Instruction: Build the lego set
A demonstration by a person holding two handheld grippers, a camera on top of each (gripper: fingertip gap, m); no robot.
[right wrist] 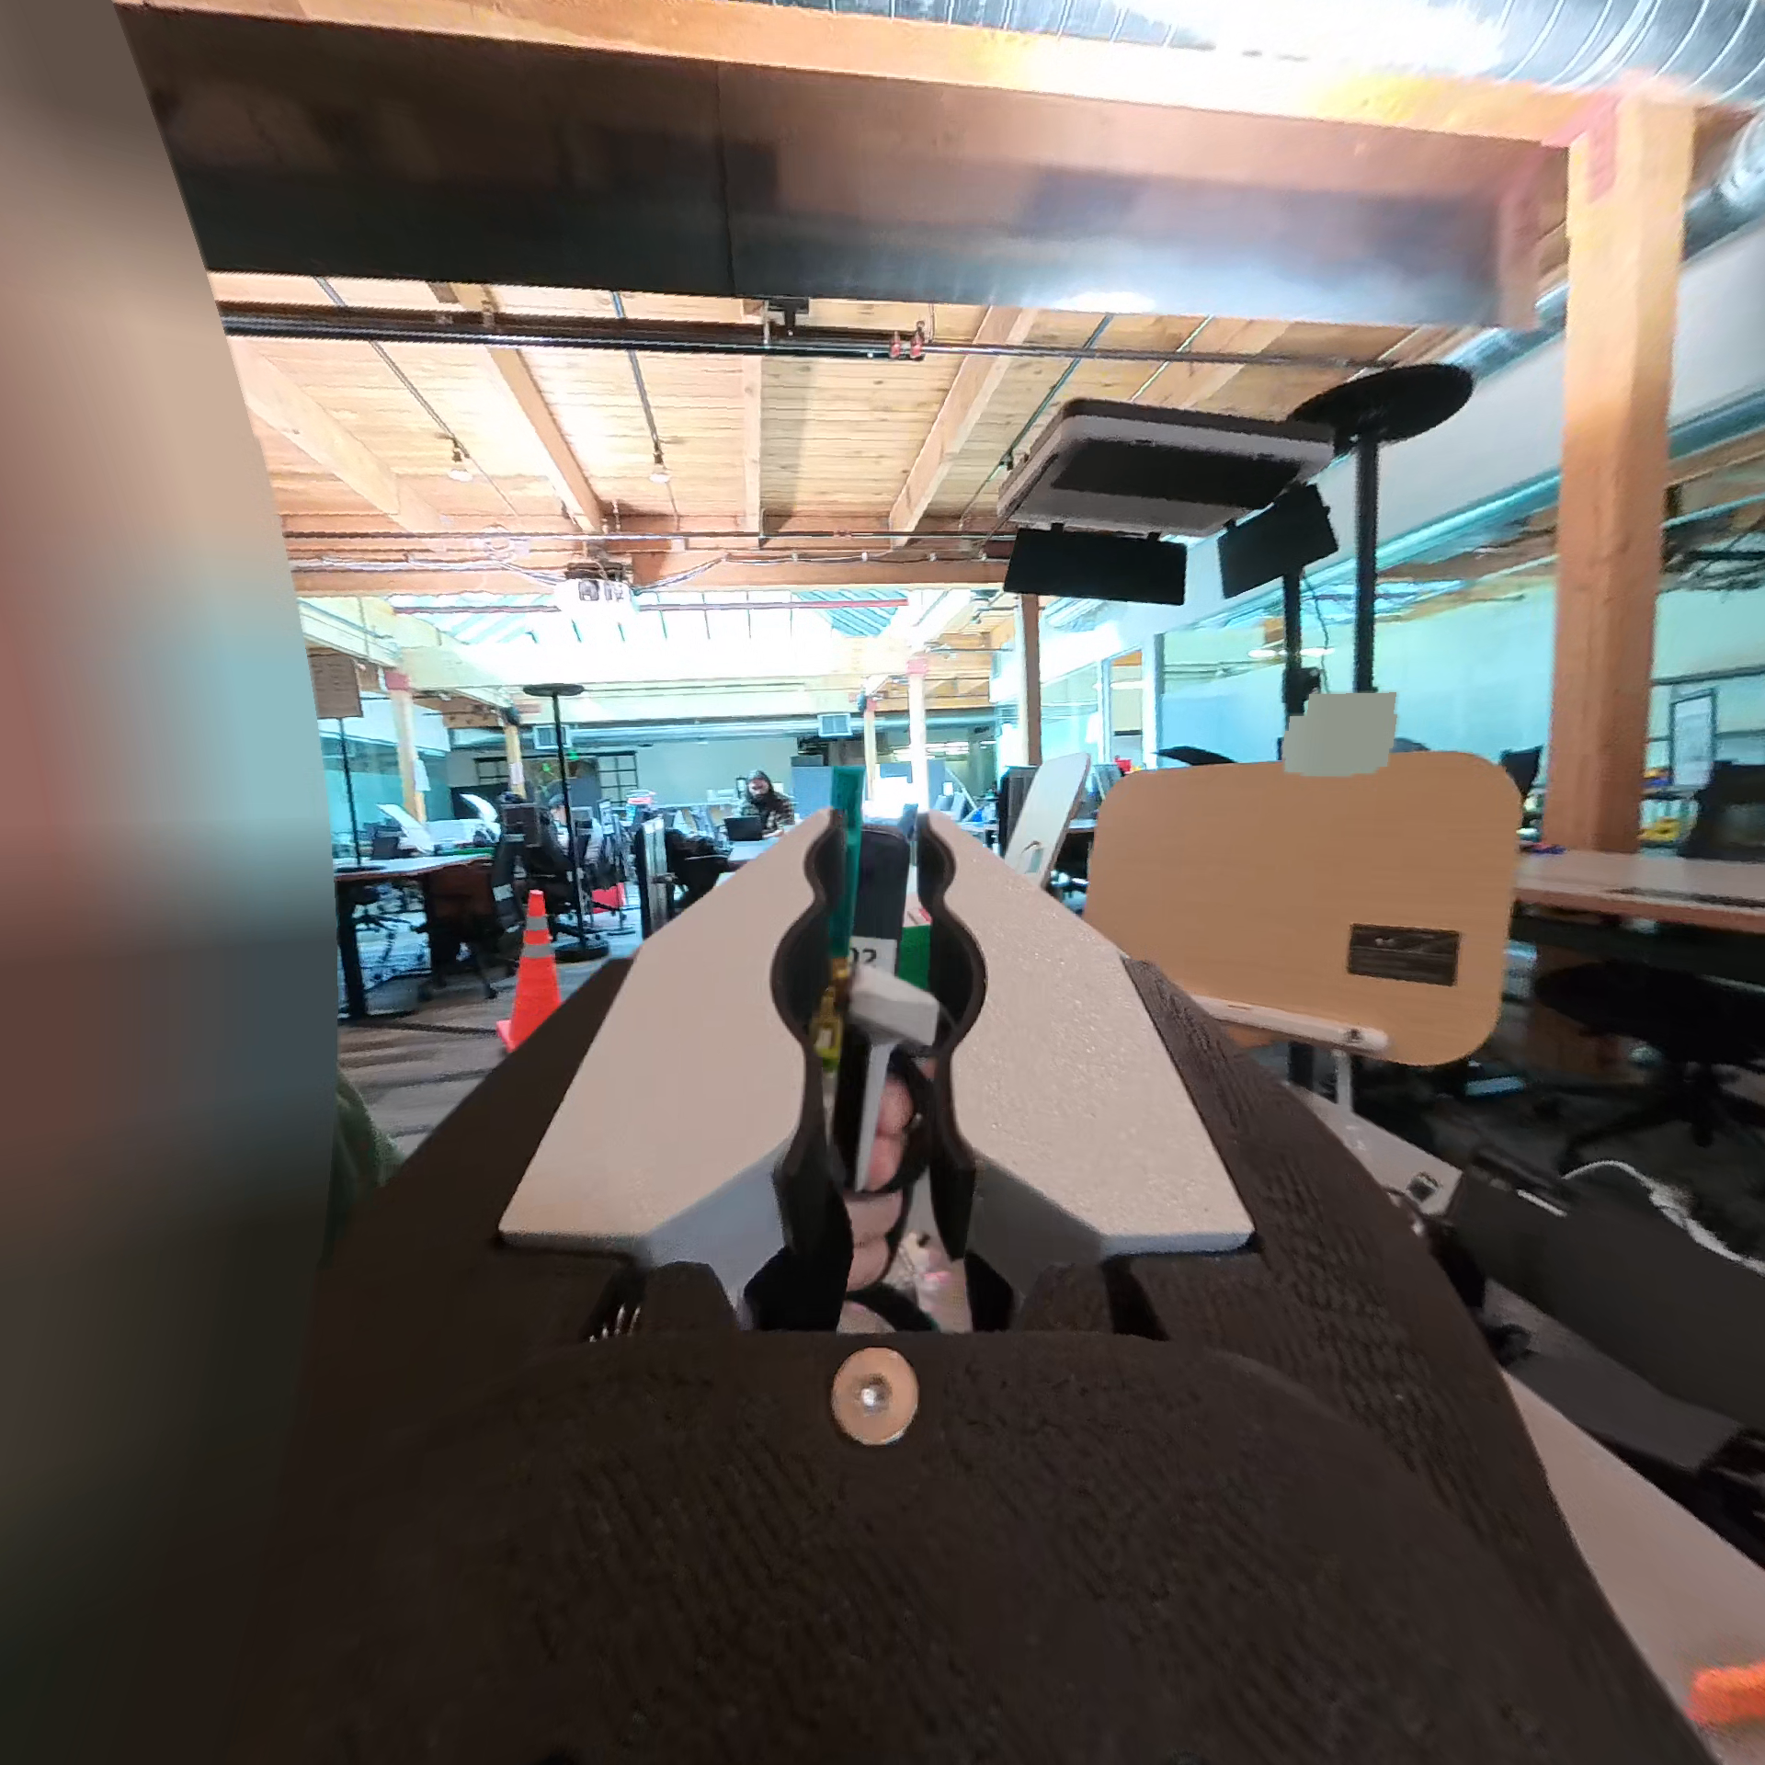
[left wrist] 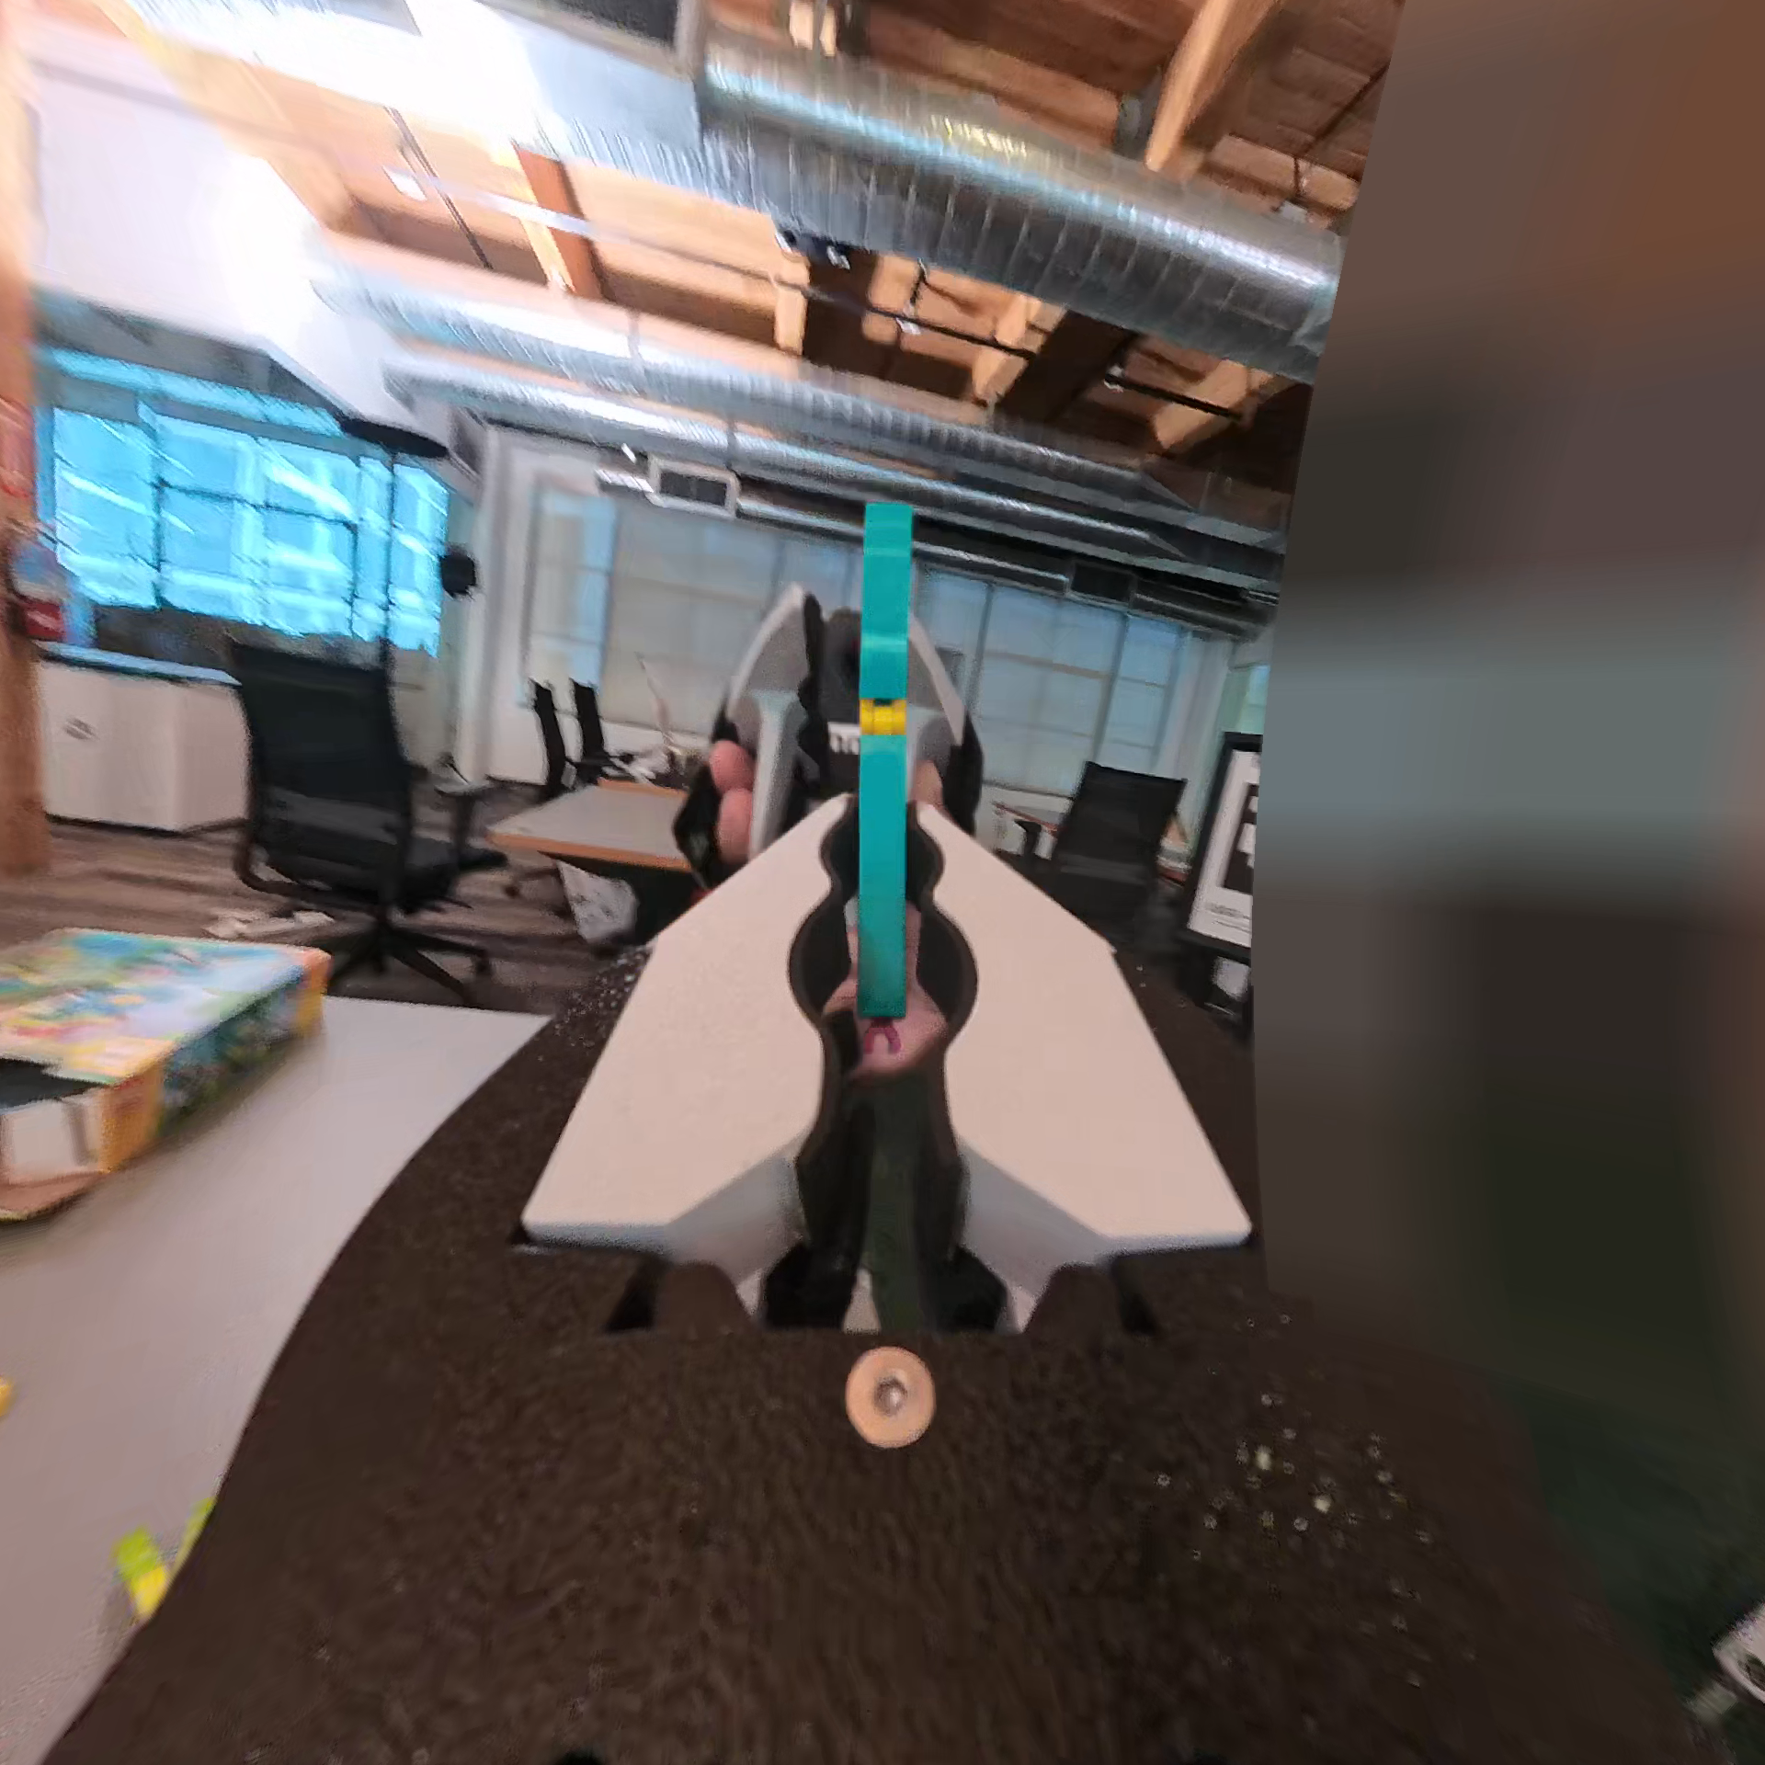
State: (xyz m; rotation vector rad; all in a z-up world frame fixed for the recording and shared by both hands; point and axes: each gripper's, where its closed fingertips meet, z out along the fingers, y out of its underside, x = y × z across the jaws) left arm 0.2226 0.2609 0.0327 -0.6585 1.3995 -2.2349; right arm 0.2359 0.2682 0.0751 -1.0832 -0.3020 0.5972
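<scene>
Lego box (left wrist: 143, 1031) is lying on the counter (left wrist: 287, 1242) at nine o'clock, out of the work.

Left hand-held gripper (left wrist: 883, 840) is clamping the teal plate (left wrist: 883, 764) edge-on, upright toward twelve o'clock, likely so its faces stay free for joining. A small yellow piece (left wrist: 883, 716) is sitting on it.

Right hand-held gripper (right wrist: 874, 840) is facing the left one, jaws nearly together; whether it is gripping anything, I cannot tell.

Two grippers (left wrist: 883, 821) (right wrist: 883, 831), one teal piece (left wrist: 883, 764), one box (left wrist: 143, 1031).
</scene>
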